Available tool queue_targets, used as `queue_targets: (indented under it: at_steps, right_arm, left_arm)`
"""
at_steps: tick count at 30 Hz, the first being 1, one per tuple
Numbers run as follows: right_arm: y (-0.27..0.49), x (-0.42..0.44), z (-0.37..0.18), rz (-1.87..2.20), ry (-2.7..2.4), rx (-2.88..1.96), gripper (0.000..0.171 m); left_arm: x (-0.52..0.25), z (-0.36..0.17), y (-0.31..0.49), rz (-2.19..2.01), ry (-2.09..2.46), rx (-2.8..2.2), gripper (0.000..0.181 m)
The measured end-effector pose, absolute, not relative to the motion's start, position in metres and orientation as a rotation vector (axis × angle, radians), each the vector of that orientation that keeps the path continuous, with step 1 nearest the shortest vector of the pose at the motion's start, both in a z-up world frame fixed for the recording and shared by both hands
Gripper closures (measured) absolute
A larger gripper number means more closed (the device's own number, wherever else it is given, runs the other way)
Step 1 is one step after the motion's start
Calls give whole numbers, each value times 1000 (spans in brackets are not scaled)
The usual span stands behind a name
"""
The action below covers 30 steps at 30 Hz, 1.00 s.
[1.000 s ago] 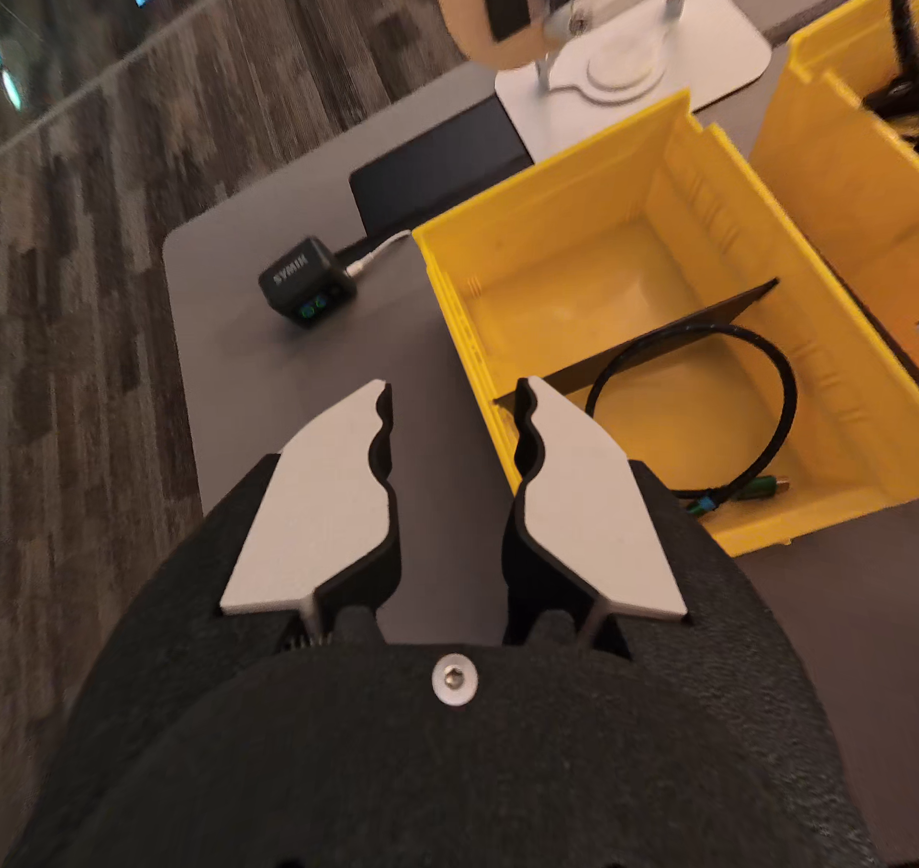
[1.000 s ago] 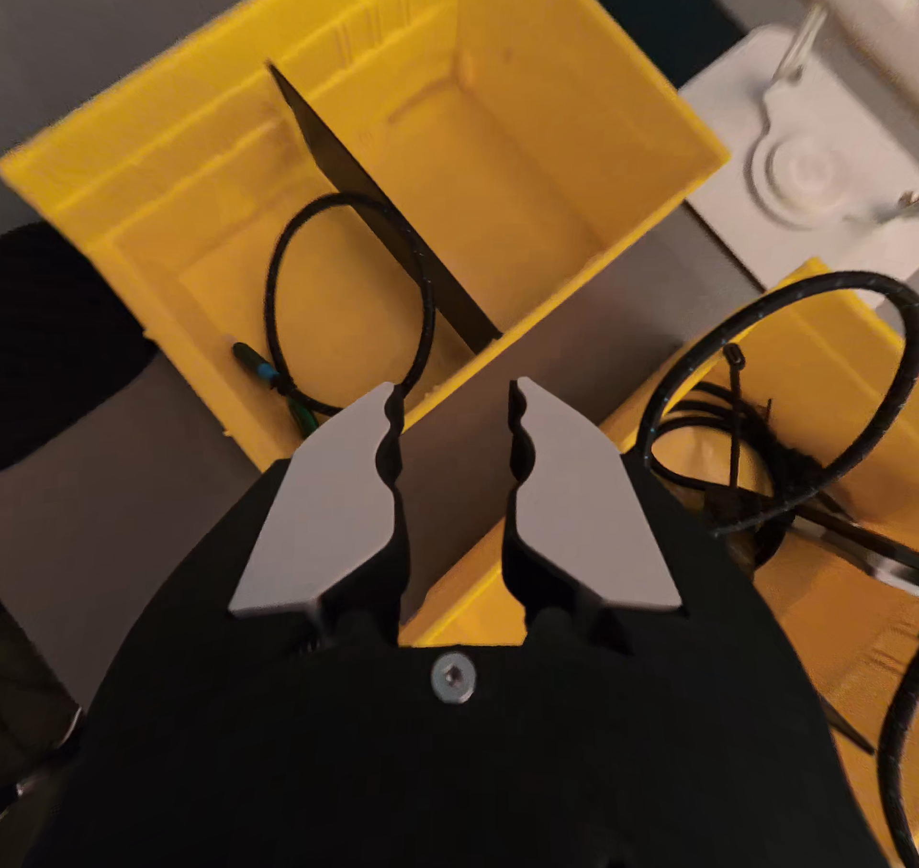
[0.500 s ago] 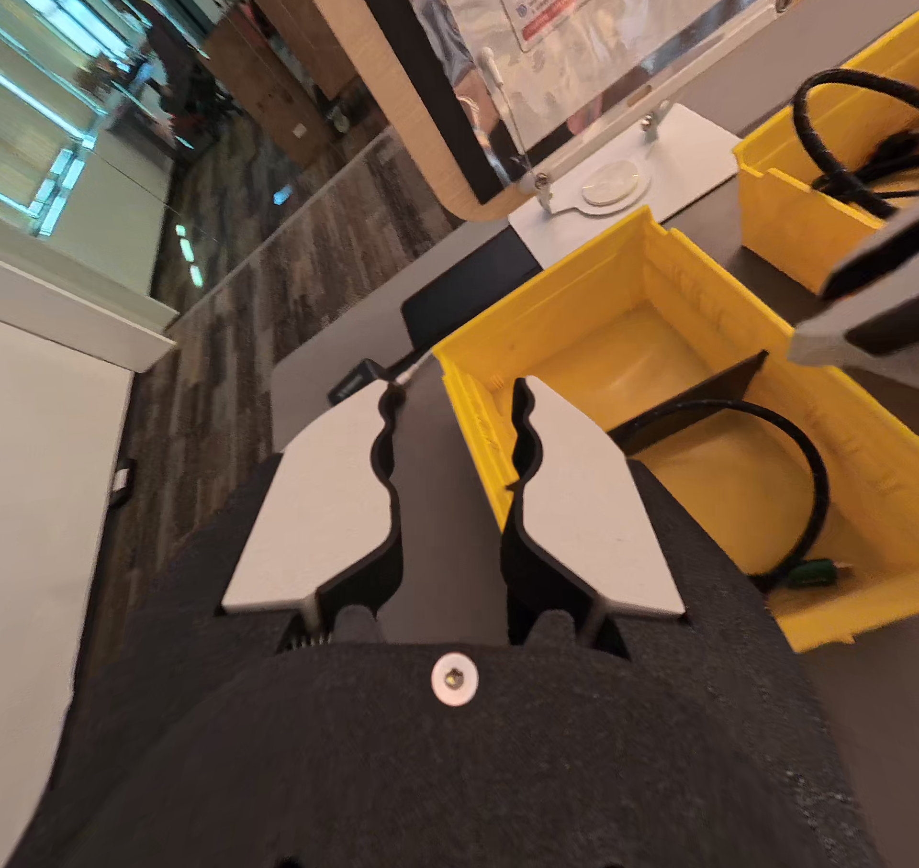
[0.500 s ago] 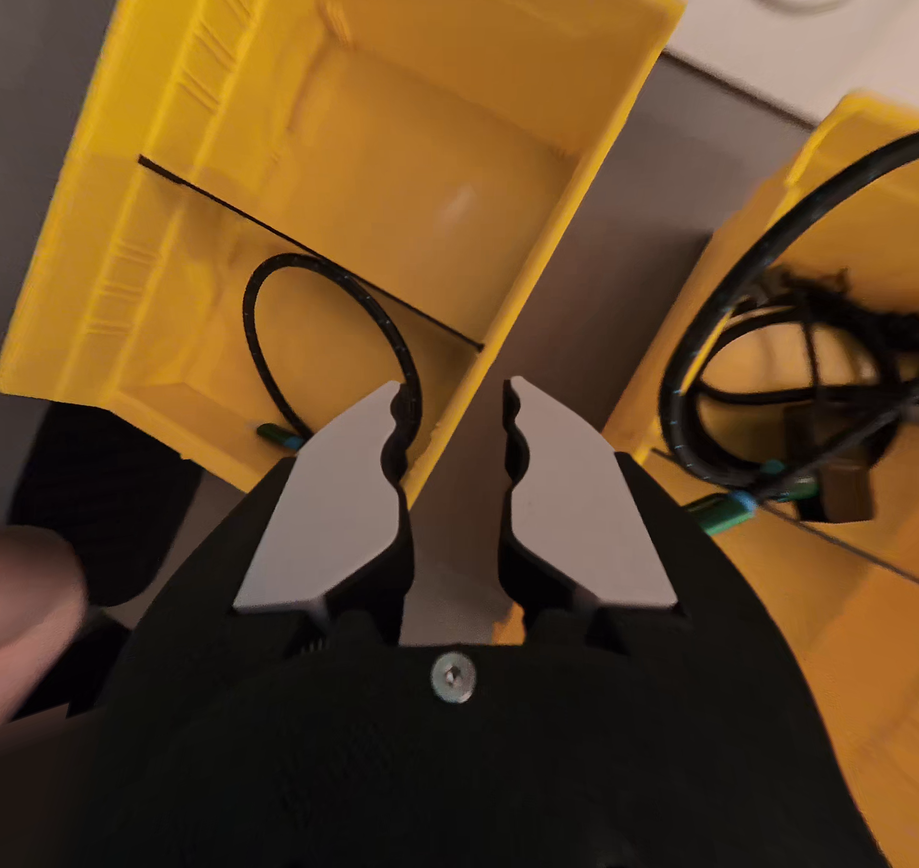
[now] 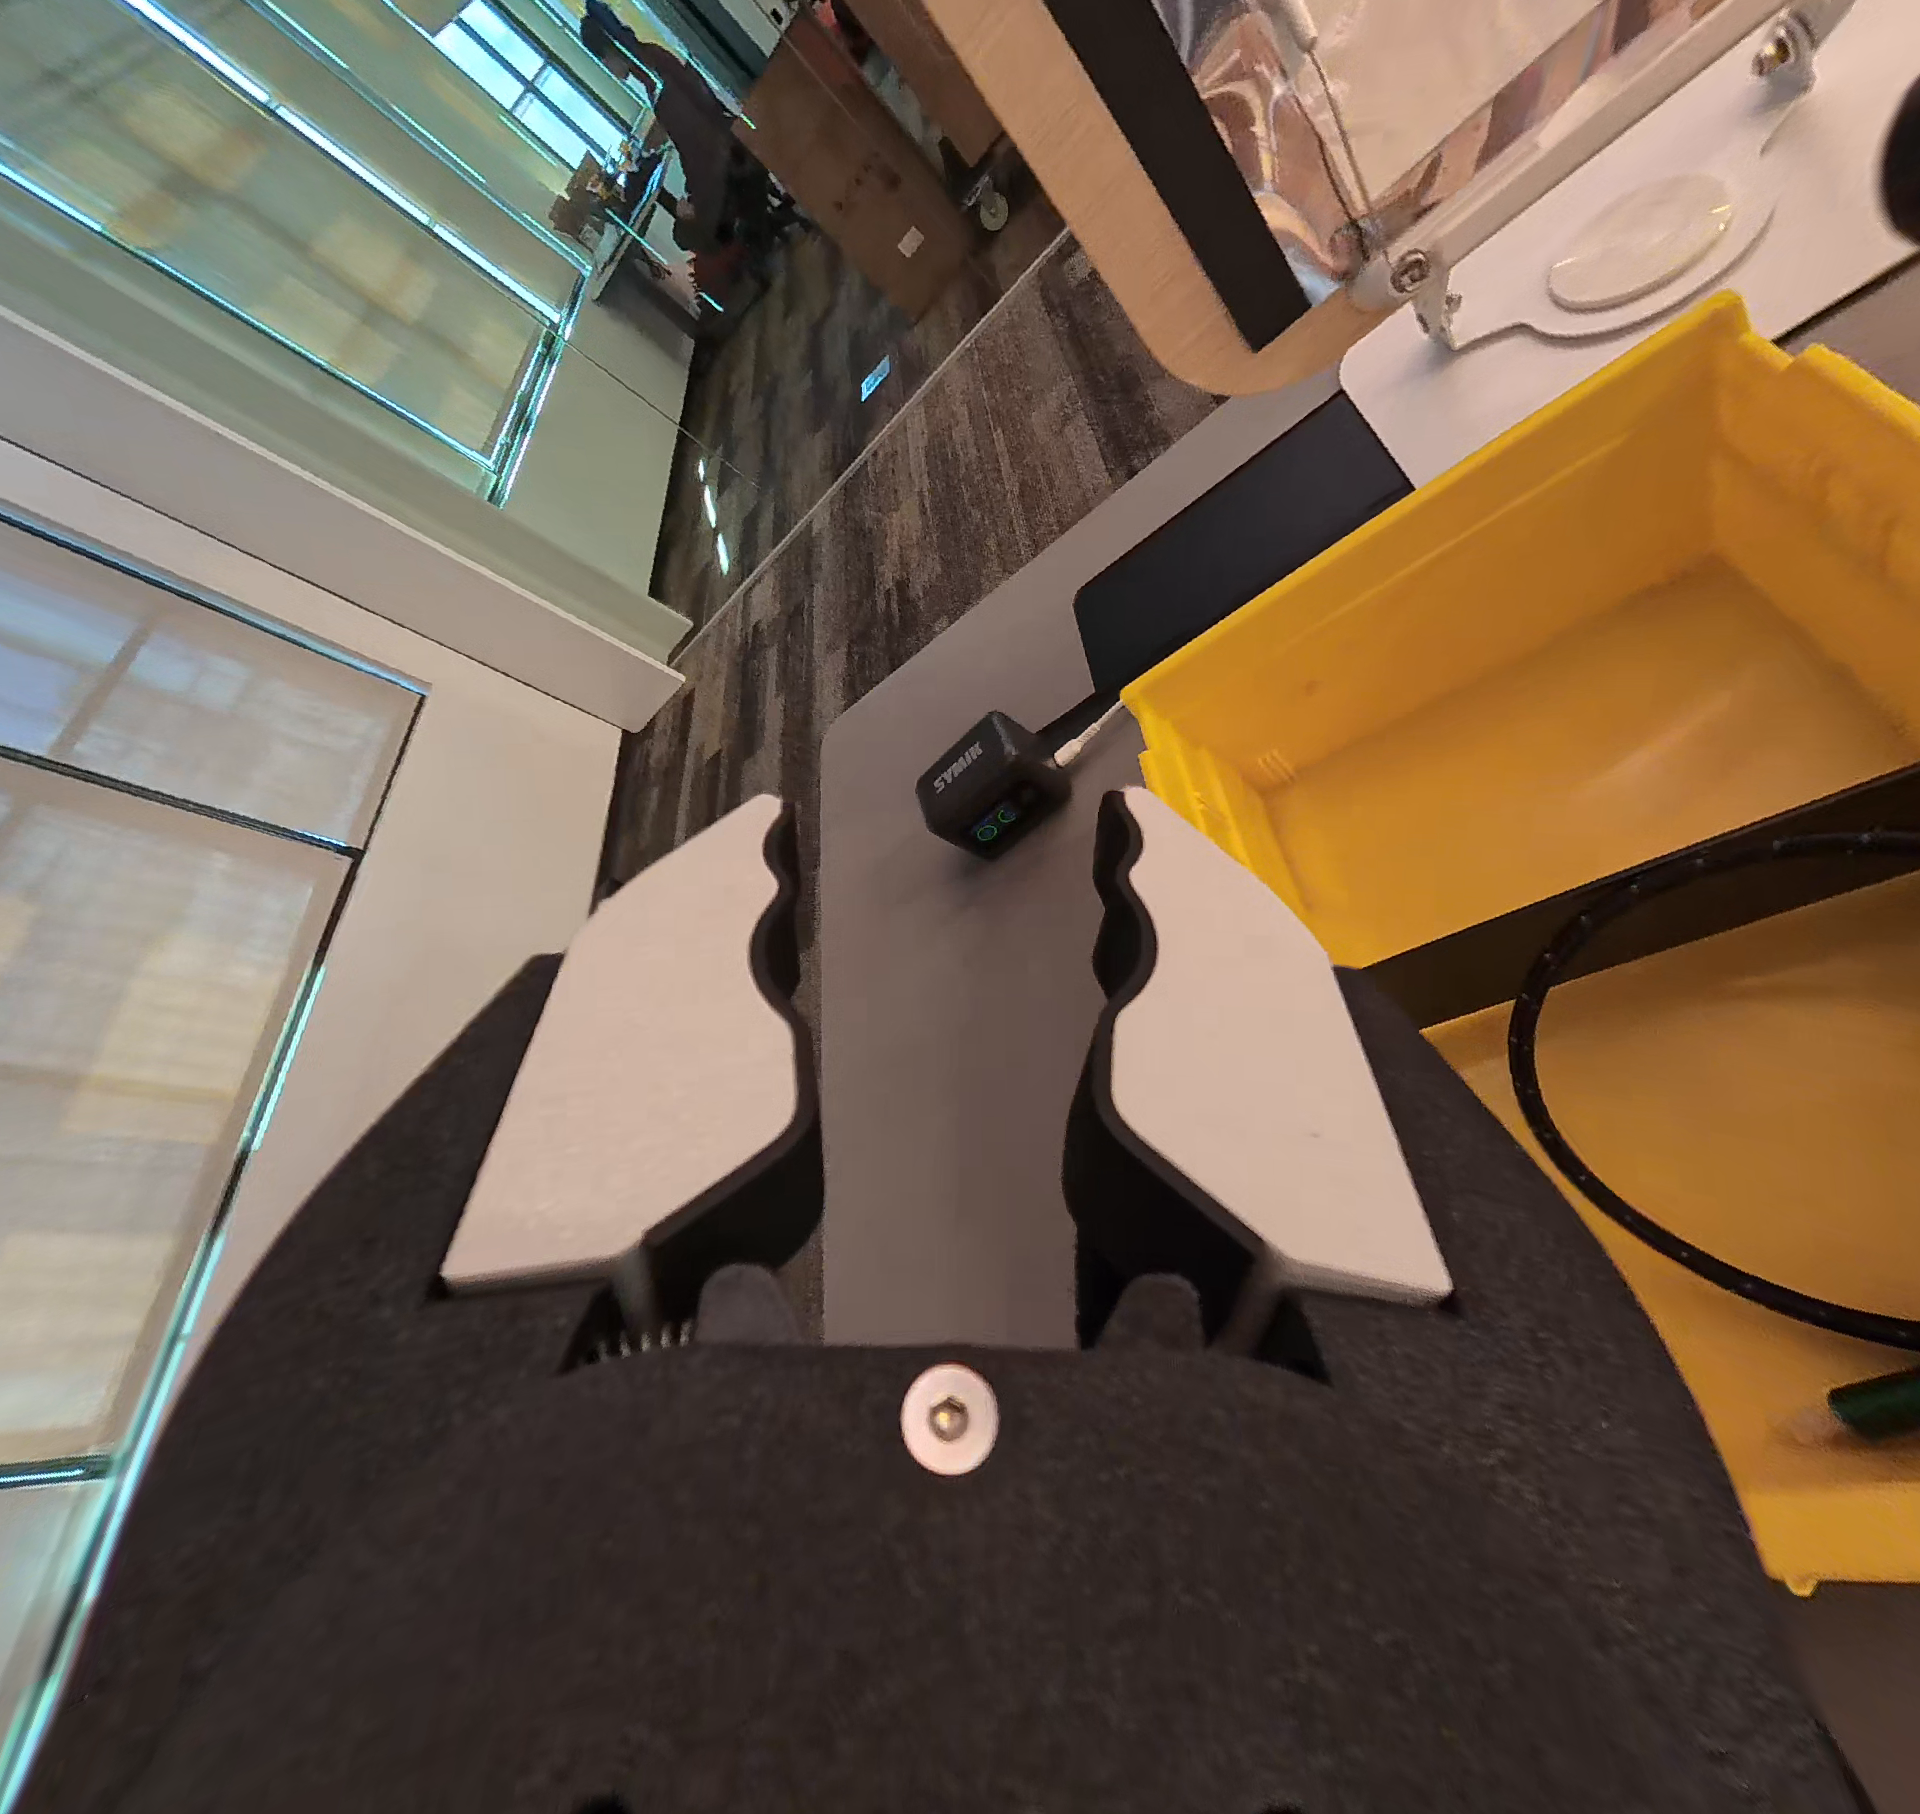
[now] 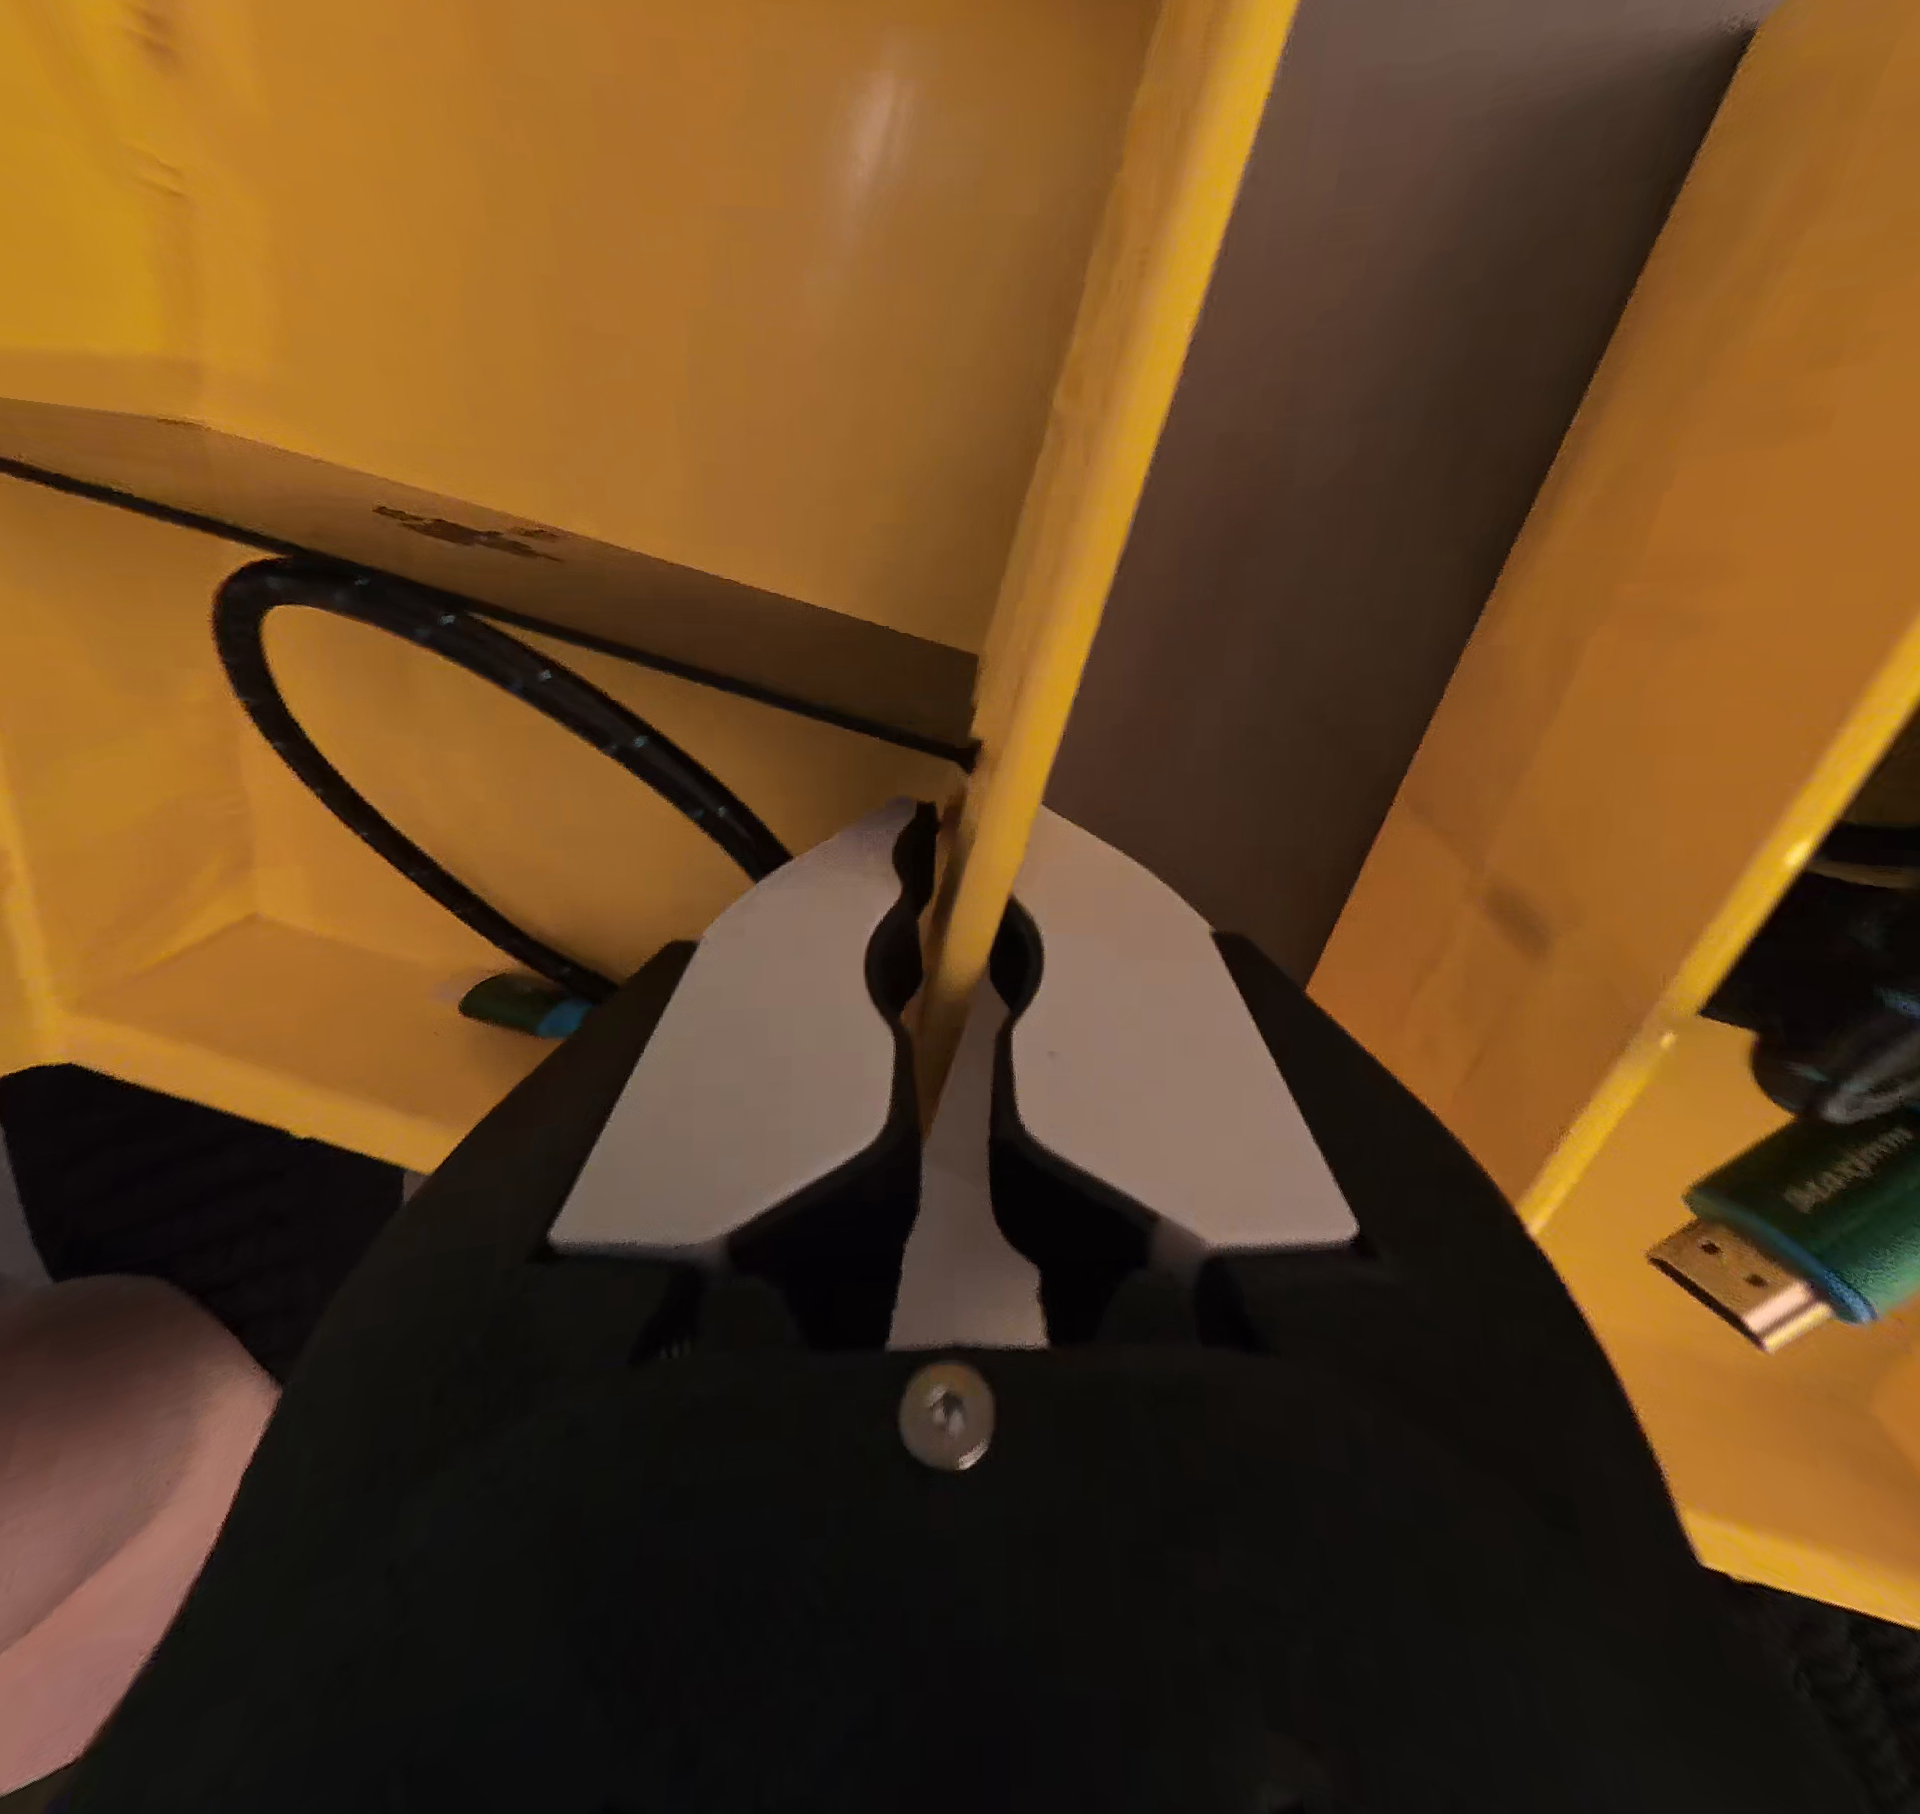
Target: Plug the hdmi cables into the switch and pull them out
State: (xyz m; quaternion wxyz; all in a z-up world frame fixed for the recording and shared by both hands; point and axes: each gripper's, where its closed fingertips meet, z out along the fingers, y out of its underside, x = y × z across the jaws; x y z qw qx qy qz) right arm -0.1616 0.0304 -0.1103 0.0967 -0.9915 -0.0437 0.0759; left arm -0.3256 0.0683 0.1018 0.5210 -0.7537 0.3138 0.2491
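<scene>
My right gripper point(image 6: 971, 819) is shut on the right side wall of a yellow bin point(image 6: 1143, 310), one finger inside and one outside. A black HDMI cable point(image 6: 468, 715) lies looped in the bin's near compartment, its green plug point(image 6: 520, 1001) by my left finger. A second yellow bin point(image 6: 1558, 725) to the right holds dark cables and a green HDMI plug with a gold tip point(image 6: 1787, 1234). My left gripper point(image 5: 943, 808) is open and empty over the grey table point(image 5: 914, 1089), left of the first bin point(image 5: 1351, 611), where the cable point(image 5: 1558, 1089) also shows.
A small black box with green lights point(image 5: 987, 803) and a white lead sits on the table just beyond my left fingertips. A white stand base point(image 5: 1621, 289) and a sign panel stand behind the bin. The table's left edge drops to carpet. A fingertip point(image 6: 104, 1452) shows at lower left. Some 25 cm of space lies between my two pairs of fingers.
My right gripper has dropped down onto the bin's right wall and shut on it. My left gripper has tilted up and shifted left, staying open.
</scene>
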Motion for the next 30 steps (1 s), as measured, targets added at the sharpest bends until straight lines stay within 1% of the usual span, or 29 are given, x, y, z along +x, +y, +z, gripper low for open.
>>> queue_targets:
  at_steps: [6,10,12,13,14,16,22,26,30]
  right_arm:
    - [34,-161,-118,186,-131,-2958,162]
    - [34,-164,-117,320,0,-2963,164]
    - [34,-164,-115,307,-3,-2972,164]
    - [35,-165,-111,291,-29,-2971,164]
    - [36,-165,-107,261,-68,-2969,164]
    - [40,-166,-95,204,-134,-2962,165]
    - [51,-177,-51,211,-240,-2926,164]
    - [45,-186,-21,215,-317,-2933,166]
    - [40,-176,11,192,-330,-2949,166]
  left_arm:
    - [-316,100,70,639,785,-1775,126]
    - [-315,121,67,576,723,-1688,124]
    - [-318,134,63,503,655,-1654,124]
    - [-322,141,61,478,610,-1635,127]
    - [-326,148,60,460,567,-1615,130]
    - [-334,157,57,429,508,-1589,131]
    - [-347,167,49,309,421,-1590,122]
    - [-349,183,34,229,377,-1535,122]
    - [-347,195,18,108,346,-1495,121]
